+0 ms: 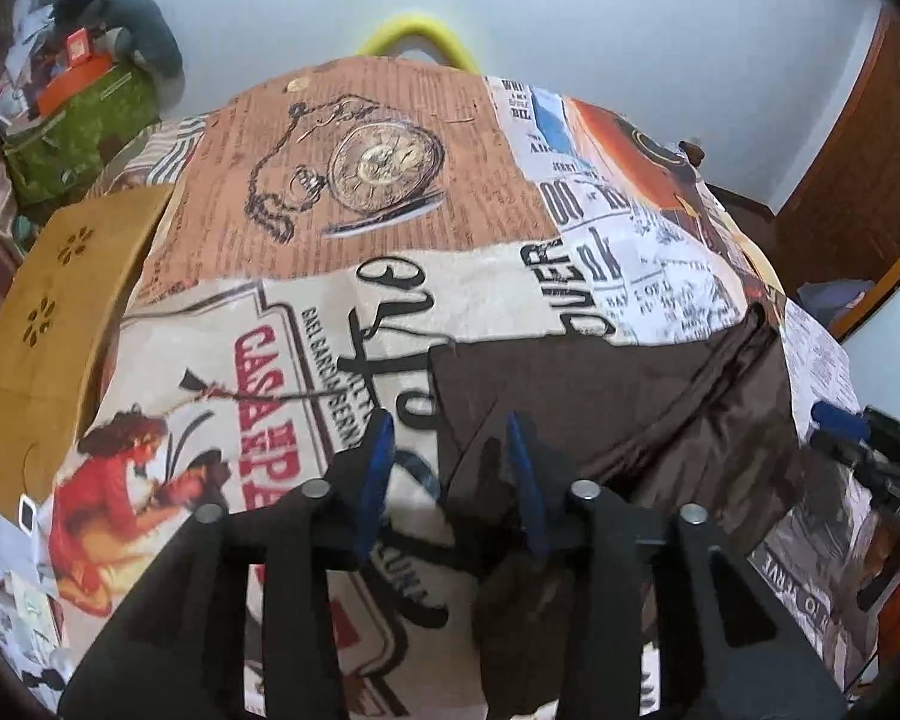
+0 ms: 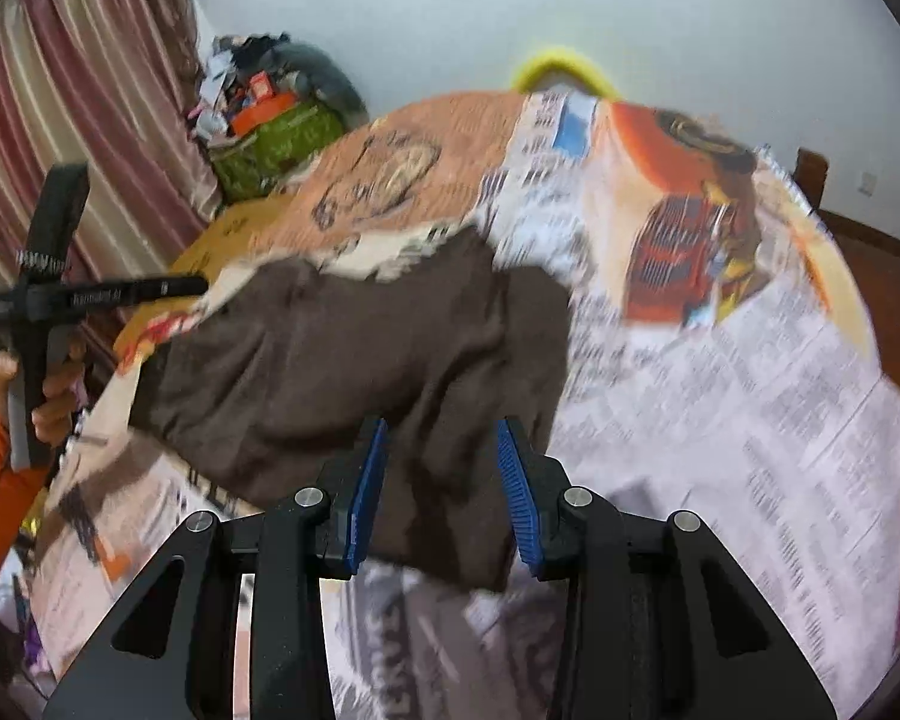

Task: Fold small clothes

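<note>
A dark brown garment (image 1: 618, 420) lies spread on the printed tablecloth (image 1: 390, 192). My left gripper (image 1: 450, 474) hovers over the garment's left edge. Its blue pads stand apart; one is above the tablecloth, the other above brown cloth, and neither presses on it. In the blurred right wrist view the garment (image 2: 354, 360) runs from the centre to the left. My right gripper (image 2: 444, 492) stands over the garment's near edge with cloth showing between its separated pads. The right gripper (image 1: 840, 426) also shows in the left wrist view, just past the garment's right side. A hand (image 2: 54, 396) in an orange sleeve holds the left tool.
A cardboard box (image 1: 60, 324) stands at the table's left side. Behind it a green bag (image 1: 84, 132) is piled with clutter. A yellow curved bar (image 1: 417, 36) rises beyond the far edge. Pink curtains (image 2: 78, 120) hang at the left, and wooden panelling (image 1: 858, 150) is at the right.
</note>
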Motion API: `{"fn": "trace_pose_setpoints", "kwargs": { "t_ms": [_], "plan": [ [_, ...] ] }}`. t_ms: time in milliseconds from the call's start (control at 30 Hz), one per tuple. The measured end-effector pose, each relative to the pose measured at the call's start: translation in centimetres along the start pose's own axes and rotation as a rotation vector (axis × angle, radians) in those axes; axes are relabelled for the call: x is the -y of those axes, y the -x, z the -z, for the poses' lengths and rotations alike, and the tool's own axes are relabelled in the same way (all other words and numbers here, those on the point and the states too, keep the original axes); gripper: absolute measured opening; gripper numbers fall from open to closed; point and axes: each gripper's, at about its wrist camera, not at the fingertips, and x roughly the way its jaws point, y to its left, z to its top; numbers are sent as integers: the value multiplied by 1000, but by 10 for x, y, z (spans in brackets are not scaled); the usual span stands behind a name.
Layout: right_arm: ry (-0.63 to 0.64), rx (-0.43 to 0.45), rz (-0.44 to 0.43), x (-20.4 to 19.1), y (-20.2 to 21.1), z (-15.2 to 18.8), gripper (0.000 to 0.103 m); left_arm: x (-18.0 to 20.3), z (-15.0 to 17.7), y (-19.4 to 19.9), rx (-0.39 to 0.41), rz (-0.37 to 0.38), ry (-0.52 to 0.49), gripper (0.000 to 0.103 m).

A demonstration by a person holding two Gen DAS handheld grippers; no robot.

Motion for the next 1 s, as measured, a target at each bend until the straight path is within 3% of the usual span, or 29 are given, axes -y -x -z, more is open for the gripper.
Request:
{"fn": "trace_pose_setpoints", "kwargs": {
  "t_ms": [100, 333, 367, 400, 433, 467, 600, 800, 900, 1000],
  "plan": [
    [-14, 33, -1, 7, -6, -22, 35, 7, -12, -13, -12, 22, -7, 47],
    [-79, 24, -39, 19, -48, -58, 38, 21, -27, -55, -90, 126, 30, 45],
    [-84, 19, -54, 19, -52, -59, 36, 24, -27, -60, -95, 127, 21, 40],
    [-89, 13, -70, 19, -56, -59, 30, 26, -26, -62, -98, 124, 12, 23],
    [-87, 12, -73, 18, -58, -58, 15, 28, -25, -64, -103, 127, 3, 9],
    [-78, 10, -66, 16, -60, -56, 11, 30, -24, -65, -99, 133, -5, 8],
    [-35, 63, -38, 13, -53, -51, 8, 32, -25, -56, -48, 108, -19, 6],
    [12, 161, 44, 11, -31, -50, 7, 25, -31, -50, -29, 67, 44, 6],
    [-5, 143, 74, 17, -34, -50, 7, 26, -29, -53, -39, -42, 22, 6],
    [-33, 109, 119, 27, -44, -48, 7, 18, -25, -53, -67, -15, 32, 9]
  ]
}}
